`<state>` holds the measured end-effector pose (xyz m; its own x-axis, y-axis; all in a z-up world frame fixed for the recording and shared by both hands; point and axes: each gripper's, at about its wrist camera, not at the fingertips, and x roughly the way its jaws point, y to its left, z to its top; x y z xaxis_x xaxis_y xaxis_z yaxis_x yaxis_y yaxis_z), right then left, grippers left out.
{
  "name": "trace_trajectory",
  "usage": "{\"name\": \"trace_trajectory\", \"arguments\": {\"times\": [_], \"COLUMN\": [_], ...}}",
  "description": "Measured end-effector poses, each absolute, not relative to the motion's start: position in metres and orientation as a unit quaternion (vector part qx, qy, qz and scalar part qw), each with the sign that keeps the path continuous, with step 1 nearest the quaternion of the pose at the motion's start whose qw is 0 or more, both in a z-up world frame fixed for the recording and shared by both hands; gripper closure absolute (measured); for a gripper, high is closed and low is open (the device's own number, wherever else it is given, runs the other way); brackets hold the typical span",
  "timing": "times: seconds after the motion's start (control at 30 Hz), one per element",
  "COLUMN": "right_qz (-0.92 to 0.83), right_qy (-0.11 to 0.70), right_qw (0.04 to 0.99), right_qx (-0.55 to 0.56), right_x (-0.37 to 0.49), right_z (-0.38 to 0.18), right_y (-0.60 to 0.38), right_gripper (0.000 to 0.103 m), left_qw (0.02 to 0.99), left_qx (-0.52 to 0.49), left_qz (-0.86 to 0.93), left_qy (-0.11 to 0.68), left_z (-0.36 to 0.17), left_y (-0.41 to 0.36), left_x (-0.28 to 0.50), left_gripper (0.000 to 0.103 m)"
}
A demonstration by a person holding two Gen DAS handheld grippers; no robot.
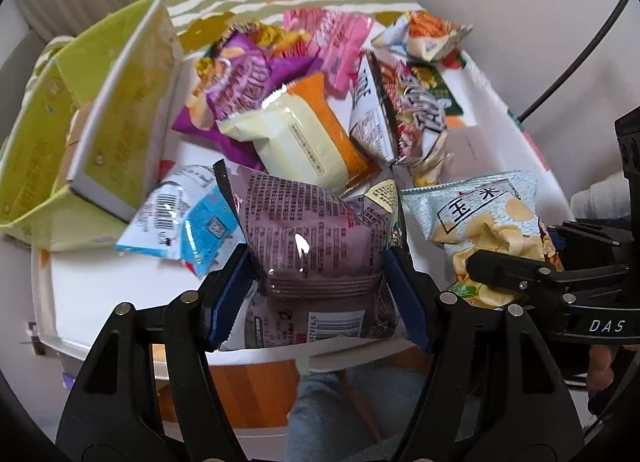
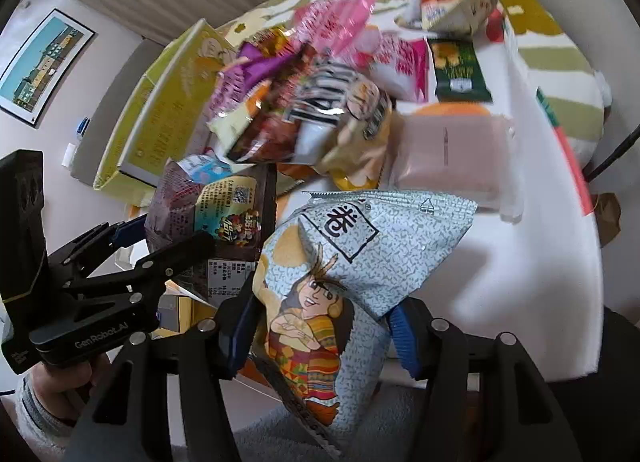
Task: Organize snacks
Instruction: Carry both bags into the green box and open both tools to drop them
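Nearest your left camera, the dusky purple snack packet sits squarely between the blue pads of your left gripper, both pads pressing its lower sides so the film puckers; you are pinching it, barcode end toward you, above the near rim of the white tray. Your right gripper likewise clamps the silver-grey corn chip bag, one pad on each side of its lower half, the printed cartoon figure facing the camera and the bag's top corner folded over to the right. In the left view that same bag shows at the right with the right gripper's black finger across its lower edge. Just beside the purple packet's left lies a small blue-and-white sachet. Behind it a cream-and-orange packet leans on a bright purple chip bag, with a pink wrapper and a white bag with bold lettering further back. A yellow-green carton stands open at the tray's left edge. In the right view a pale mauve flat packet lies on the tray, apart from the pile, near a dark green packet.
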<state>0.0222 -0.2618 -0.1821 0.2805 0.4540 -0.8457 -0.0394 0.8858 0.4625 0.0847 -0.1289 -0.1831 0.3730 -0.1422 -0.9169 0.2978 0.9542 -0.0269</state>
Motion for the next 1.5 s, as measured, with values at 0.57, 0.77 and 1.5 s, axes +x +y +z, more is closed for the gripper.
{"name": "trace_trajectory", "arguments": {"times": [0.57, 0.77, 1.5], "right_qz": [0.225, 0.23, 0.15], "right_qy": [0.492, 0.468, 0.492], "right_qw": [0.837, 0.851, 0.857], "right_qx": [0.08, 0.06, 0.029], "right_x": [0.046, 0.103, 0.28], "right_z": [-0.086, -0.066, -0.1], "right_y": [-0.208, -0.155, 0.034], "right_gripper": [0.049, 0.049, 0.049], "left_qw": [0.88, 0.889, 0.872], "left_qx": [0.0, -0.019, 0.044], "left_qz": [-0.068, -0.057, -0.063], "left_qy": [0.47, 0.453, 0.484], "left_z": [-0.093, -0.077, -0.133], "left_y": [-0.045, 0.024, 0.182], "left_x": [0.098, 0.151, 0.379], "left_gripper": [0.04, 0.04, 0.008]}}
